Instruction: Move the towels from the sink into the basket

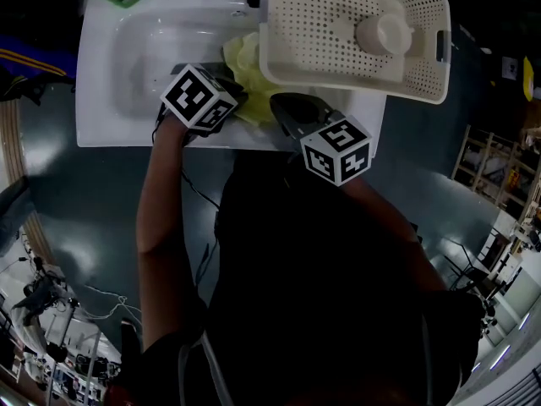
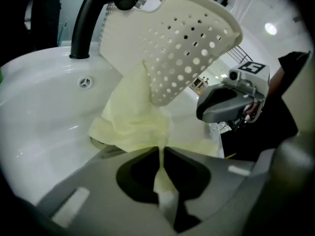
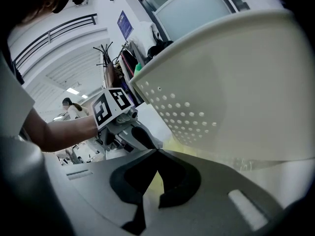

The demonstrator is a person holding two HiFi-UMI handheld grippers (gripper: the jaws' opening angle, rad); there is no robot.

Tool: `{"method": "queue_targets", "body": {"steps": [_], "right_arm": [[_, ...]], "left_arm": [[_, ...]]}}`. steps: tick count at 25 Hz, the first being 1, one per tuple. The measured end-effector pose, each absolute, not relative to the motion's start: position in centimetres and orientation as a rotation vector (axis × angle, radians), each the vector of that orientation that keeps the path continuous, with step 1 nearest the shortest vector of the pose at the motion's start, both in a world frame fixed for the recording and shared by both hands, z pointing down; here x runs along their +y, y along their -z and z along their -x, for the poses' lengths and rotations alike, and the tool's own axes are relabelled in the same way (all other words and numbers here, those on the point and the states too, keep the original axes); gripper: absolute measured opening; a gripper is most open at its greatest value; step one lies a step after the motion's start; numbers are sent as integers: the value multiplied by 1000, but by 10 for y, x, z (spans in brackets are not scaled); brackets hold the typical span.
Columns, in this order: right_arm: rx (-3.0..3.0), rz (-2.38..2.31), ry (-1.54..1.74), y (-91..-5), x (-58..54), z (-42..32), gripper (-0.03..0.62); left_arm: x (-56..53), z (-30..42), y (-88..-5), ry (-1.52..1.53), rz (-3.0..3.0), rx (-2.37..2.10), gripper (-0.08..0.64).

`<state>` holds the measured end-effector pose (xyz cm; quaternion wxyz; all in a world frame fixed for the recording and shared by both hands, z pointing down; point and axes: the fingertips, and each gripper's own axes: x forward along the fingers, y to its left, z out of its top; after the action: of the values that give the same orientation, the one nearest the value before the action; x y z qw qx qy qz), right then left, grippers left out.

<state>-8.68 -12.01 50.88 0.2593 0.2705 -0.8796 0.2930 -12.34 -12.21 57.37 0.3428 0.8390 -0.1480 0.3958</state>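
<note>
Left gripper view: the towel [image 2: 130, 122], lying in the sink [image 2: 44, 107] partly under the basket [image 2: 187, 43], is pinched by only a thin fold in the left gripper [image 2: 161, 149], so it could be lost if snagged on that basket.

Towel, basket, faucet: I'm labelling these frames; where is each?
Towel [image 2: 130, 117]: left gripper view, bunched middle.
Basket [image 1: 313, 24]: head view, bare perforated floor.
Faucet [image 2: 82, 28]: left gripper view, black neck.

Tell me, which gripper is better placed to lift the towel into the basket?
Left: the left gripper pinches the yellow towel at the basket's edge; the right gripper is shut, empty.
</note>
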Motion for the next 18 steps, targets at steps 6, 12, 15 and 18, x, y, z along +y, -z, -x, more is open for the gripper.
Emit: {"method": "queue_targets", "body": {"steps": [6,12,15,18], "right_arm": [[-2423,-713,-791,-497,-116,85,-6],[-2485,-645,-745,-480,-111,79,-7],[-2504,-592,-731,-474,-105,75,-7],[-2534,-527,-694,-464,-104,75,-7]], "left_arm": [[-120,121,-550,-943,-2237,-458,18],[-118,122,-521,-914,-2283,-655,17],[-107,117,-506,-904,-2284,-719,15],[-98,118,-492,-868,-2269,-812,15]]}}
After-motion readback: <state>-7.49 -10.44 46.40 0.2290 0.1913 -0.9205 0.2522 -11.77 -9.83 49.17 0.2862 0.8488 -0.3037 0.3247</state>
